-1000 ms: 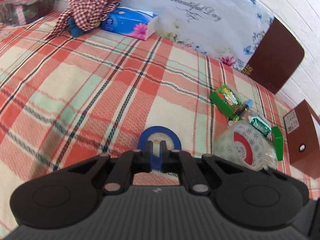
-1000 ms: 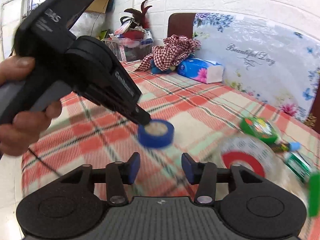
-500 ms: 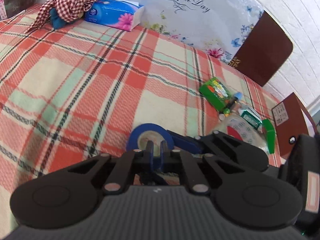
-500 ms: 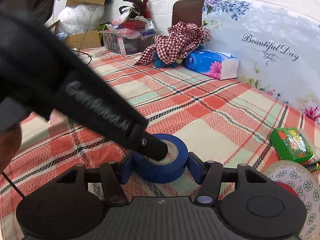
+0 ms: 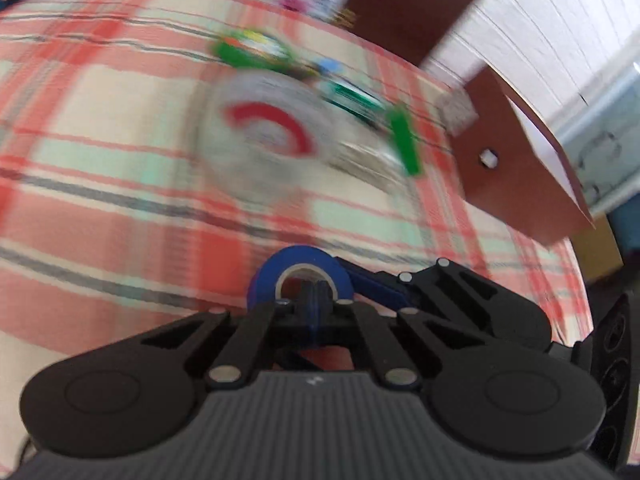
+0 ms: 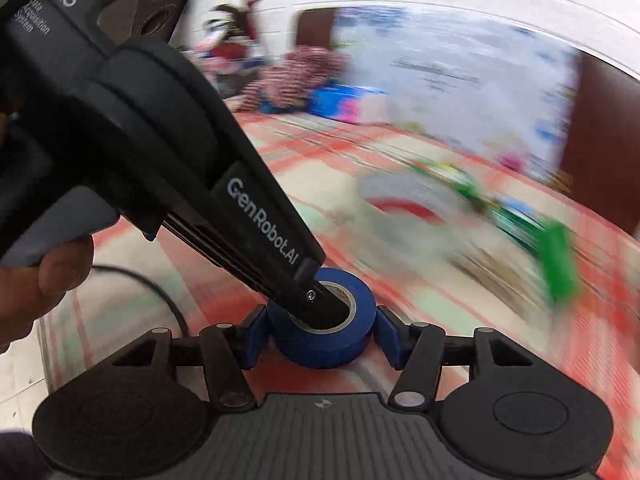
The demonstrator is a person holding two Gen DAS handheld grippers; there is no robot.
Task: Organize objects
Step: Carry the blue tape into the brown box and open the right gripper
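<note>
Since a second ago, both of my grippers have swung toward the right end of the bed and carried the blue tape roll (image 6: 326,330) with them, so the clutter there now sits much nearer. My left gripper (image 5: 316,300) is closed tight, its joined fingertips poked down through the roll's core, and my right gripper (image 6: 322,336) cups the roll from outside, one blue pad pressing each flank at a middling spread. The roll rests low over the plaid bedcover (image 5: 120,208), at the near edge of both views. Just ahead, blurred, lies a clear tape roll with a red arc (image 5: 266,132), and past it a green packet (image 5: 248,50), a small green-and-white pack (image 5: 352,98) and a green strip (image 5: 406,140), all crowded together. A brown board (image 5: 512,168) leans in at the right, just beside the bed's corner, closing off that side. Open bedcover stretches away to the left. Checked cloth (image 6: 308,68) and a blue tissue pack (image 6: 344,100) lie well apart at the far end.
</note>
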